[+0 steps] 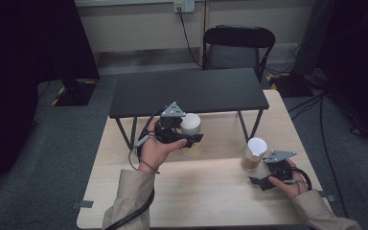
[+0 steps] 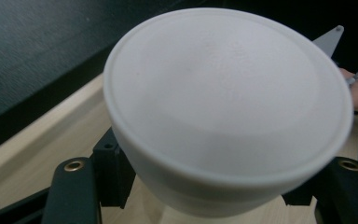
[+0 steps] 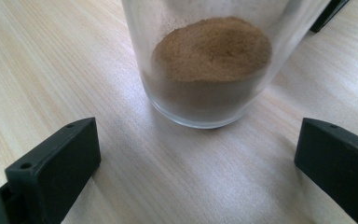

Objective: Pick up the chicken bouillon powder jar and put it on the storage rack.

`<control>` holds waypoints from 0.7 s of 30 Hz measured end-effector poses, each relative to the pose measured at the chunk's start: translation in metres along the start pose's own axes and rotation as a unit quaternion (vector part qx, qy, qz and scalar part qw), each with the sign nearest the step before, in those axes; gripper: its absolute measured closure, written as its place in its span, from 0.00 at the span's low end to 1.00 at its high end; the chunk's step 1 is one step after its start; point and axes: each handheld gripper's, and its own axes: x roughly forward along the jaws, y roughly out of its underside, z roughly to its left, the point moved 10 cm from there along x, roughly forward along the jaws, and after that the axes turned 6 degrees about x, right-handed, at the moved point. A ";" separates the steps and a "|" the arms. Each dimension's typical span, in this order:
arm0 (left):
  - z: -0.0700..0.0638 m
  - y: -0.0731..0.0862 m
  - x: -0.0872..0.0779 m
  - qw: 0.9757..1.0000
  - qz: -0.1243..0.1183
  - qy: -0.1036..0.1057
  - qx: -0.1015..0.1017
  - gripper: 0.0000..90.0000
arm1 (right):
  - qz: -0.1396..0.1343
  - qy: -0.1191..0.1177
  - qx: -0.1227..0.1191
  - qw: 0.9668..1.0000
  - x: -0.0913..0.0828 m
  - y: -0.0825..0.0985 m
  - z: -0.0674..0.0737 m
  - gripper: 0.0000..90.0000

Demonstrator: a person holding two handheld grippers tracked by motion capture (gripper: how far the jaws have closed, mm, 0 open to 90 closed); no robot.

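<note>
My left gripper (image 1: 181, 136) is raised over the middle of the wooden table (image 1: 196, 196). Its jaws are closed against the sides of a white-lidded jar (image 1: 190, 123). In the left gripper view the white lid (image 2: 223, 93) looms large and tilted between the two black jaws of the left gripper (image 2: 209, 191). A second glass jar (image 1: 254, 154), white-lidded and partly full of brown powder (image 3: 212, 49), stands at the right on the table. My right gripper (image 3: 196, 163) rests open just short of it, jaws wide apart on either side, not touching the glass.
A low black bench (image 1: 187, 88) spans the far half of the wooden table. Behind it stands a black chair (image 1: 238, 45). Cables (image 1: 326, 124) run over the grey floor at the right. The other hand's grey plate (image 2: 328, 39) peeks past the lid.
</note>
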 end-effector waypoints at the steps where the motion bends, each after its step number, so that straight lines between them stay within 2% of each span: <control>1: 0.001 -0.002 -0.001 1.000 -0.001 -0.001 -0.001 0.38 | 0.000 0.000 0.000 1.000 0.000 0.000 0.000 0.00; 21: 0.010 -0.037 -0.018 1.000 -0.002 -0.016 0.002 0.38 | 0.000 0.000 0.000 1.000 0.000 0.000 0.000 0.00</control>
